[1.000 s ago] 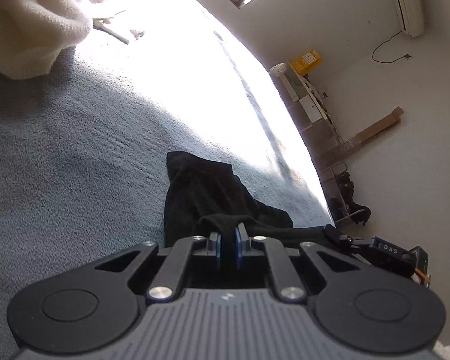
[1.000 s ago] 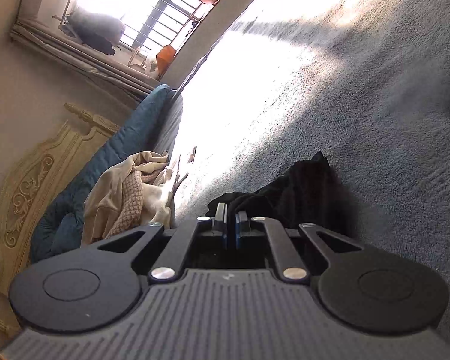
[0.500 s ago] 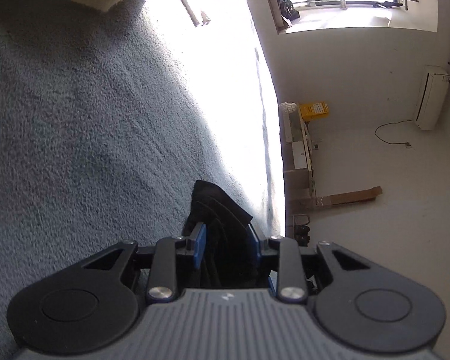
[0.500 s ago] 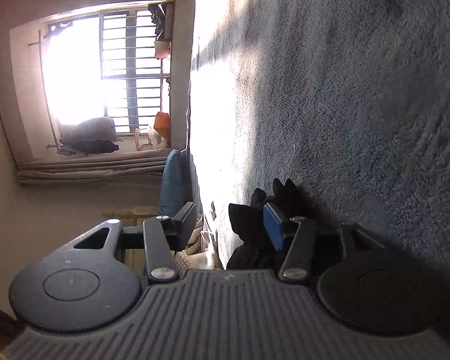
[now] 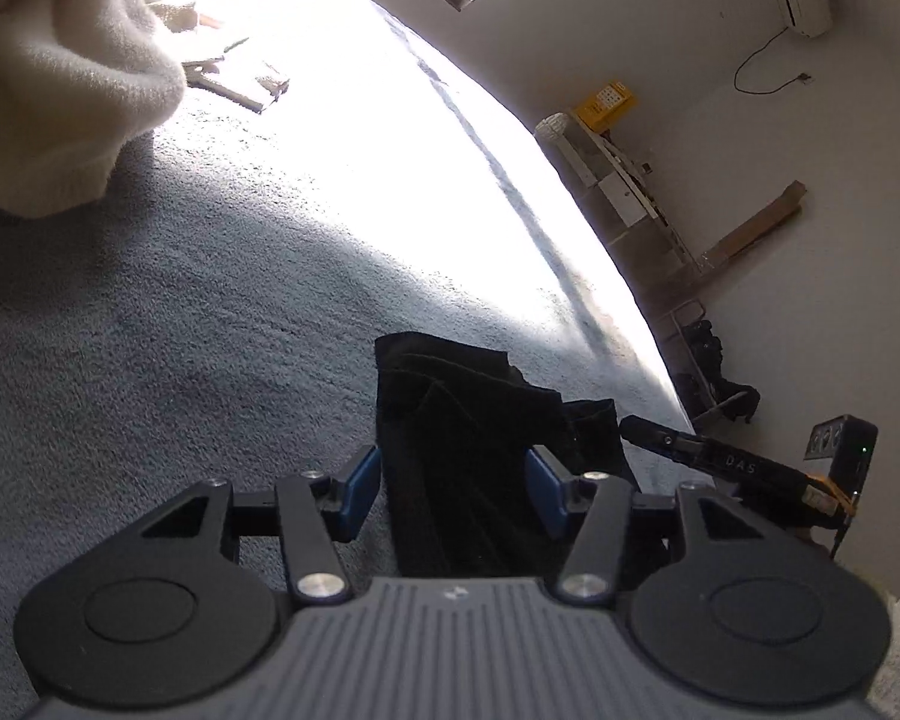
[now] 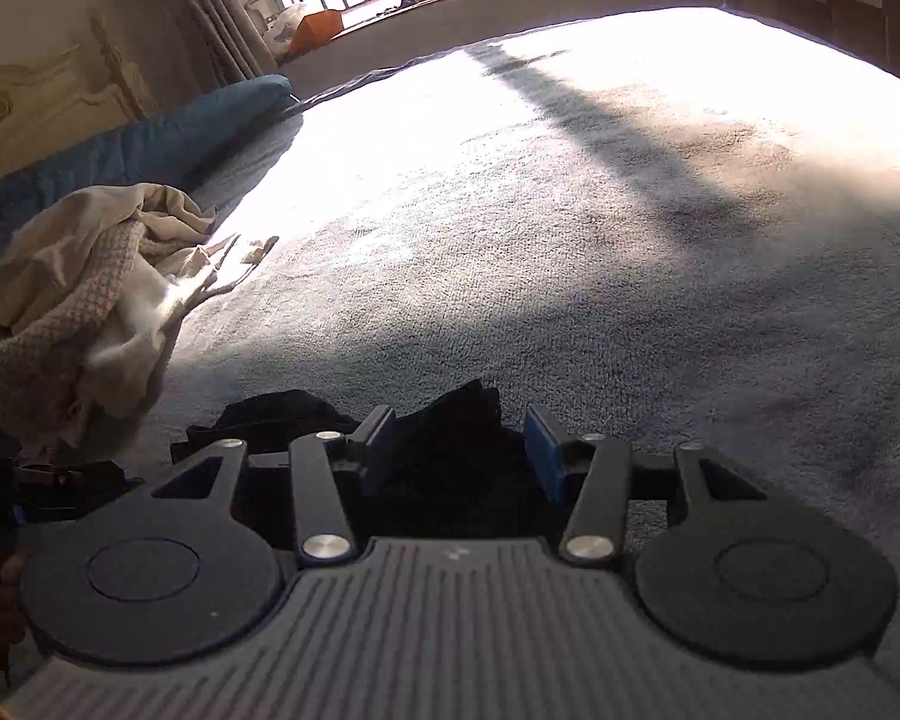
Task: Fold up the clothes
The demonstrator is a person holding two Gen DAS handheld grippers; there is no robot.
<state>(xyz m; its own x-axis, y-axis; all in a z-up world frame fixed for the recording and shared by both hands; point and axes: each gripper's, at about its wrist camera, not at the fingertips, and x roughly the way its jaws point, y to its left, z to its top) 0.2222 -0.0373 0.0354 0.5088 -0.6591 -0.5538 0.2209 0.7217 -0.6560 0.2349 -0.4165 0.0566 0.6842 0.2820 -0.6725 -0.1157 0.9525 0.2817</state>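
My left hand-held gripper has a grey ribbed housing flanked by two round black discs, with black linkage arms pinned by silver screws and blue pads on its fingers. My right hand-held gripper is of identical build; seen from the left wrist, its black side bears the white letters "DAS" and an orange fitting.

Both wrist views look down close over the grey blanket; both share the black garment.
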